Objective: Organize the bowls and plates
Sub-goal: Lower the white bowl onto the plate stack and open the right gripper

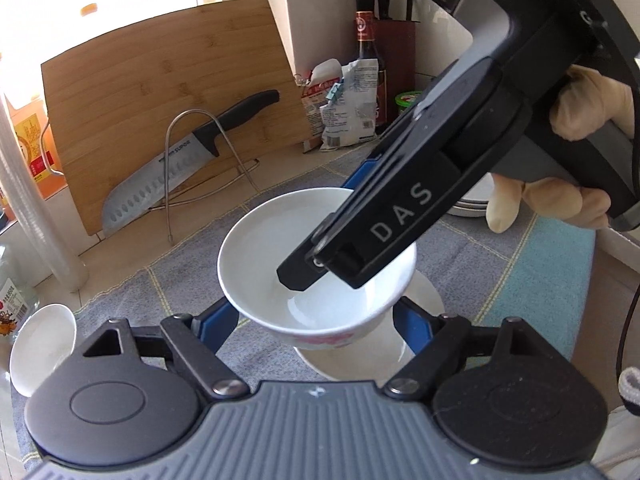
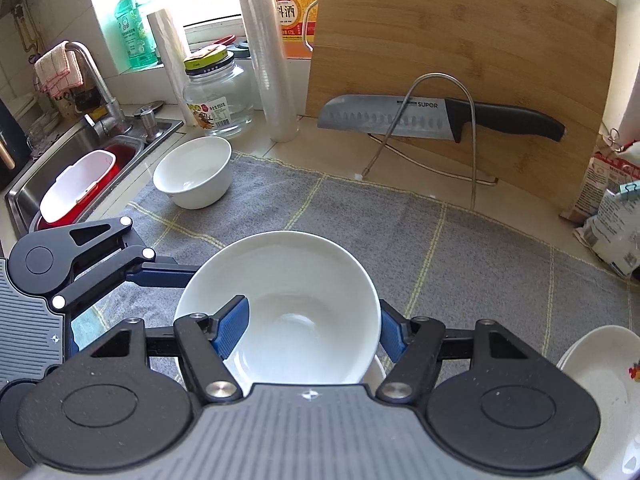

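Note:
A white bowl with a red pattern (image 1: 280, 264) sits above a white plate (image 1: 424, 300) on the grey checked cloth (image 1: 160, 292). My left gripper (image 1: 316, 328) is open, one blue finger on each side of the bowl. In the right wrist view the same bowl (image 2: 292, 300) fills the middle. My right gripper (image 2: 312, 328) has one blue finger (image 2: 232, 326) inside the bowl and one outside its rim, shut on the wall. The left gripper shows at the left there (image 2: 80, 260). A second white bowl (image 2: 194, 172) stands at the cloth's far left.
A bamboo cutting board (image 2: 460, 64) with a knife (image 2: 420, 118) on a wire stand leans at the back. A sink (image 2: 80, 168) lies at the left, with a glass jar (image 2: 218, 96) and bottles nearby. Stacked plates (image 1: 472, 200) and a patterned bowl (image 2: 608, 392) sit at the right. Food bags (image 1: 348, 108) stand in the corner.

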`<state>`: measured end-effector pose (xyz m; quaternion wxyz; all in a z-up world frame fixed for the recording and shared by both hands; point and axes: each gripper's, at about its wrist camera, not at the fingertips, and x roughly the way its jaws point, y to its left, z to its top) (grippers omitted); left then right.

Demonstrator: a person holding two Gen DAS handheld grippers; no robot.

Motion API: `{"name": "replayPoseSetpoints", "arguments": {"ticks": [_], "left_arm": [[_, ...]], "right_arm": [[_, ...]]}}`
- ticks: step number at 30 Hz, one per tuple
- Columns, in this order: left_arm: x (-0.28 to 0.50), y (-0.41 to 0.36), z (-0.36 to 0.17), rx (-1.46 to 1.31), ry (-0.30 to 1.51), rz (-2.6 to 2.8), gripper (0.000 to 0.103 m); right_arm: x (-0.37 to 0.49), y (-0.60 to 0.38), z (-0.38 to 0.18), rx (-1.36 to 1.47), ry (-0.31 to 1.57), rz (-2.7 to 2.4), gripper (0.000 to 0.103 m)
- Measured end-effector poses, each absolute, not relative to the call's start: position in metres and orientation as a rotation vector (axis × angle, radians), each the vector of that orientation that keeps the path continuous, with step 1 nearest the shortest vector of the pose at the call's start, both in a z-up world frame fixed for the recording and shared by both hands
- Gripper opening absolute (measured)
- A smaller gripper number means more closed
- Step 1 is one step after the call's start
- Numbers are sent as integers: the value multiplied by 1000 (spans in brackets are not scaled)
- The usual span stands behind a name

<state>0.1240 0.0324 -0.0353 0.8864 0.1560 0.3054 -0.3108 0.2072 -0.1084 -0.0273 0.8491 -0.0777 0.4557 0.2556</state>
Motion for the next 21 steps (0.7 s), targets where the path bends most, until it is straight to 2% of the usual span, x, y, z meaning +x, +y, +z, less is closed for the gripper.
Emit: {"name": "replayPoseSetpoints", "arguments": {"ticks": [21], "left_arm": [[121,16,-53,367,704,-725,84]], "right_arm": [[194,-131,-56,-97,1033,478,73]]}}
